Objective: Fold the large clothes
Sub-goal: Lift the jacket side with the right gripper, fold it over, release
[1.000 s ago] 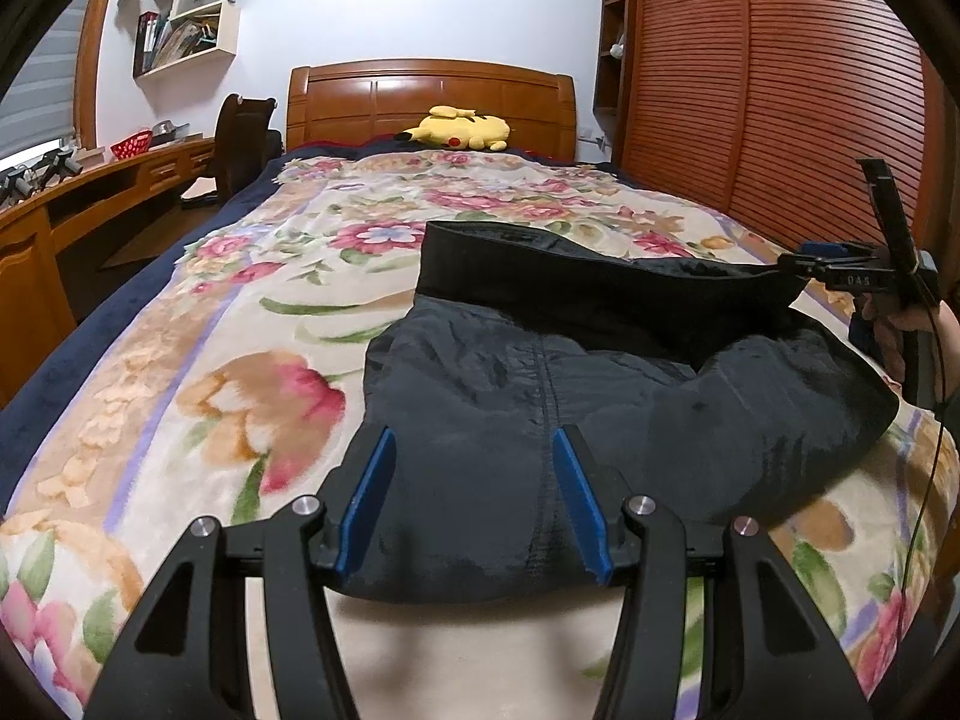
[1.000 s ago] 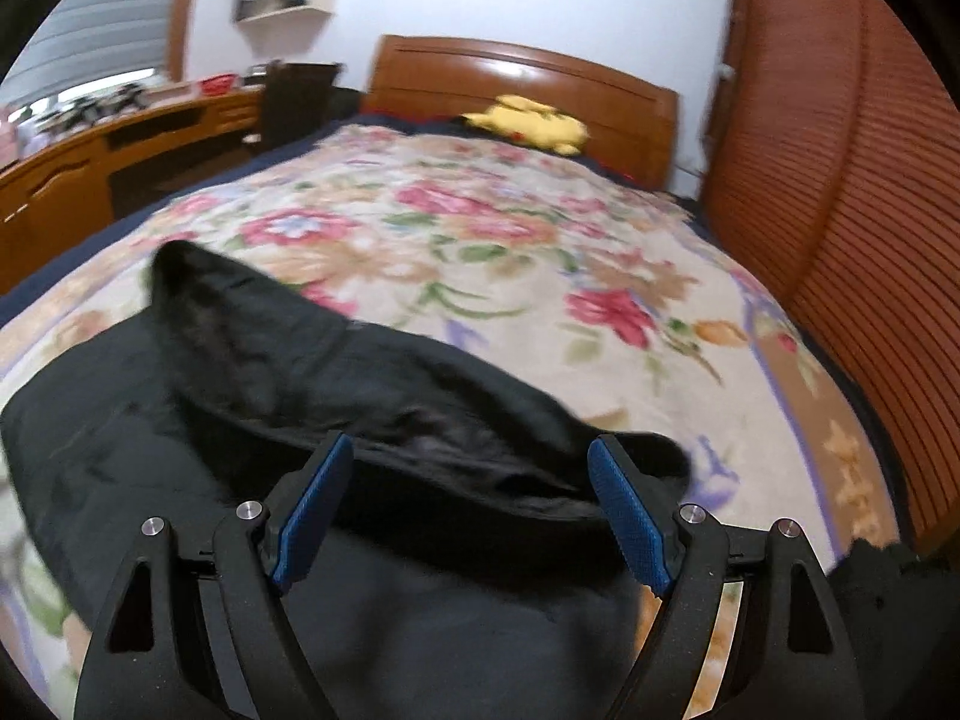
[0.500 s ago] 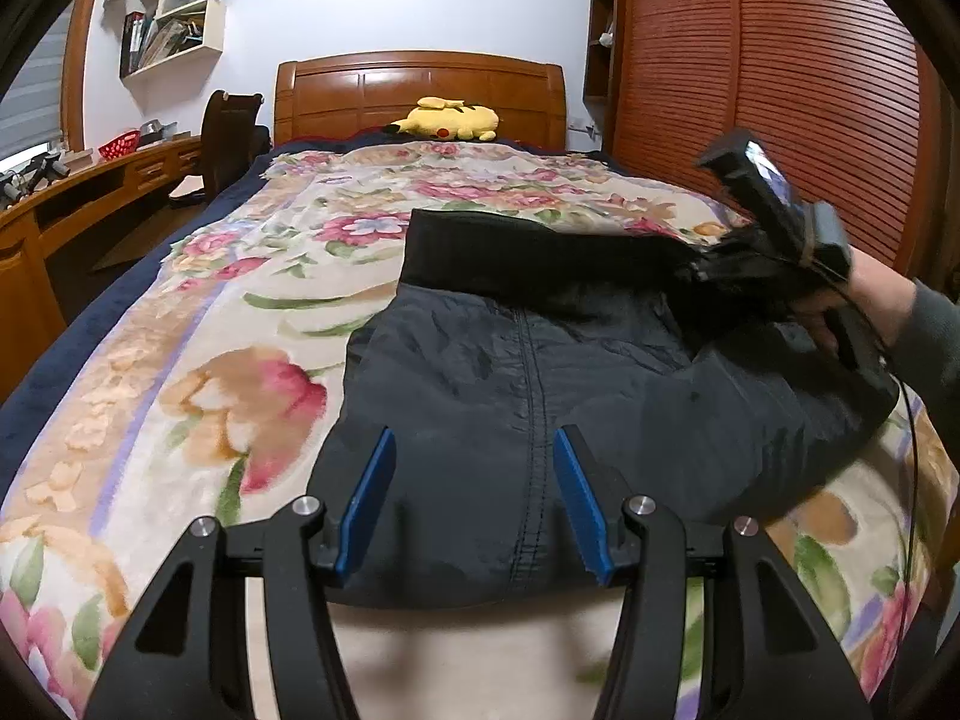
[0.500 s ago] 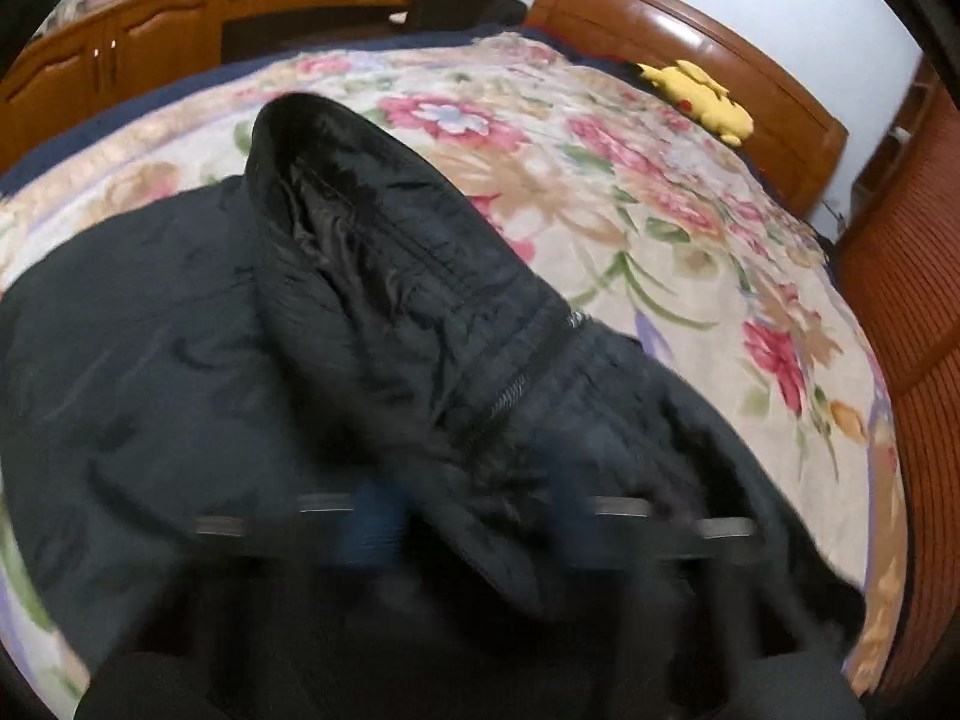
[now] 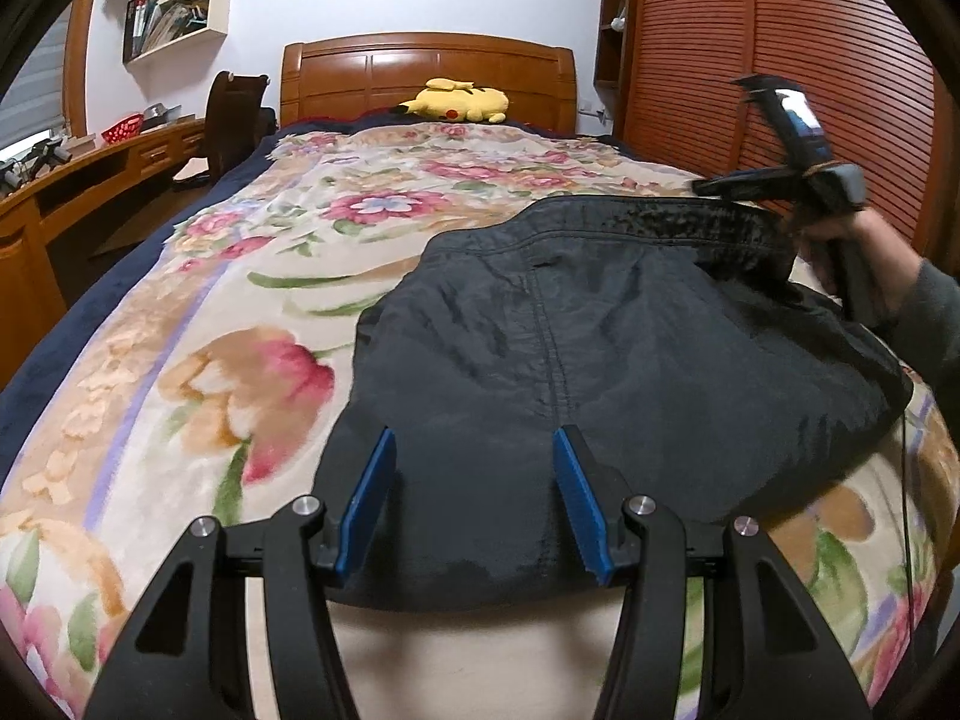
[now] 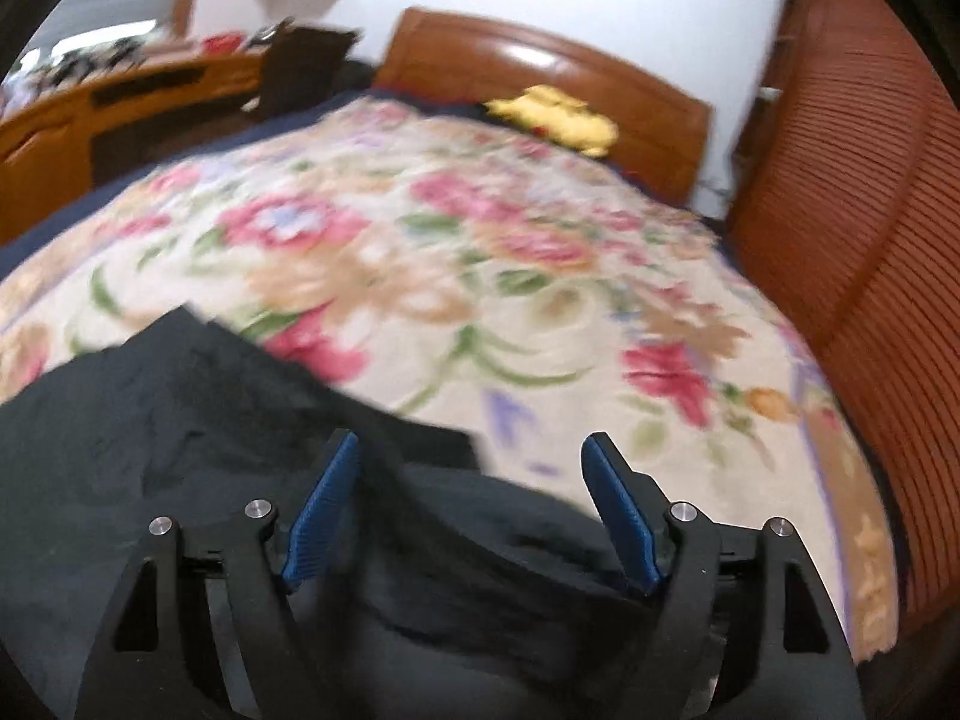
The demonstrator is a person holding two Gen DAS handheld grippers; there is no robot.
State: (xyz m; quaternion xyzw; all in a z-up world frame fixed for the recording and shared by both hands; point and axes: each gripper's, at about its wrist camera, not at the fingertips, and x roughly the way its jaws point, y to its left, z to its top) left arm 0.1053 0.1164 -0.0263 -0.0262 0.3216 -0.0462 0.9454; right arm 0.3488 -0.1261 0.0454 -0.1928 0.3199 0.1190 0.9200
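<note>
Two grippers work on one dark jacket [image 5: 600, 348] that lies on the bed [image 5: 198, 372], on the flowery blanket. Nearest to me, the left gripper [image 5: 474, 492] hangs over the jacket's near hem. Its blue pads are half apart, with cloth seen between them. I cannot tell if they pinch it or only hover. I think it sits there to keep the hem from sliding.

Further on, the right gripper [image 6: 474, 504] is over the jacket's far right side. Its jaws are opening, and the pads do not press the cloth under them. I think it has just let go of a fold.

From the left view I see the whole jacket, its back seam, the folded collar edge and the person's hand [image 5: 840, 240] on the right tool. The right view is blurry. It shows only a jacket corner, but more of the blanket beyond.

Far away, a yellow toy [image 5: 456, 101] rests by the headboard [image 5: 426, 66].
</note>
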